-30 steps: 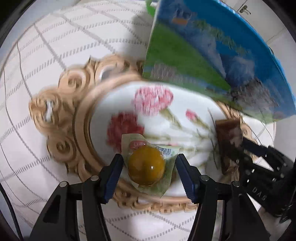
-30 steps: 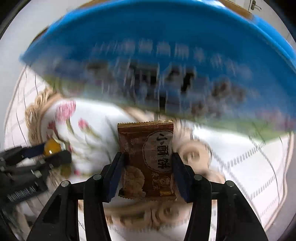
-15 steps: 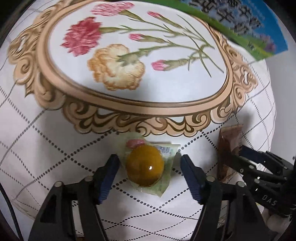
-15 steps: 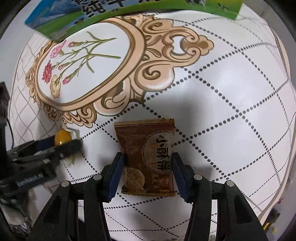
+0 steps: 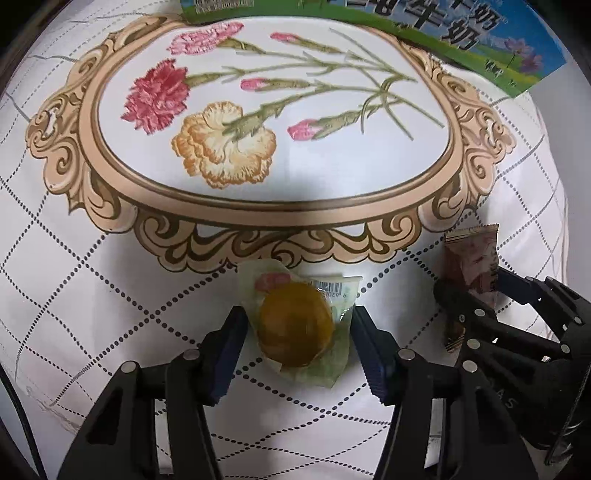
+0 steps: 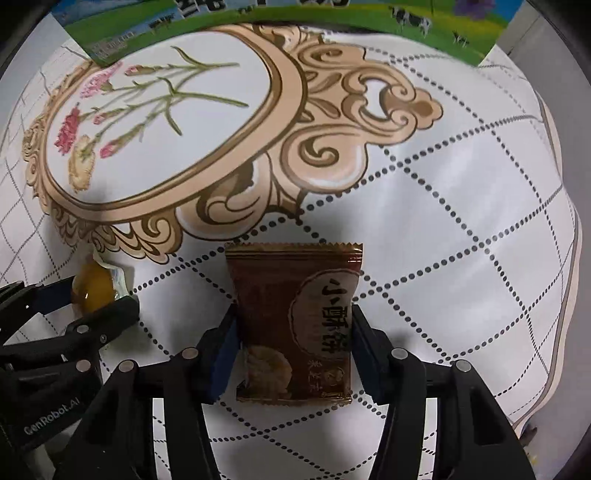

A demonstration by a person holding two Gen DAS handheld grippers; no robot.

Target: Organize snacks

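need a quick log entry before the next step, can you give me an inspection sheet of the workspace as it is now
surface: tablecloth, white with dotted diamond lines and a flower medallion.
job's things: yellow jelly cup between the left gripper's fingers; brown biscuit packet between the right gripper's fingers.
clutter: blue-green milk carton at the far edge.
grippers: left gripper shut on the jelly cup; right gripper shut on the biscuit packet.
cables: nothing seen.
surroundings: nothing seen clearly.

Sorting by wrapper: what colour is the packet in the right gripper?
Brown with gold trim, clearest in the right wrist view: biscuit packet.
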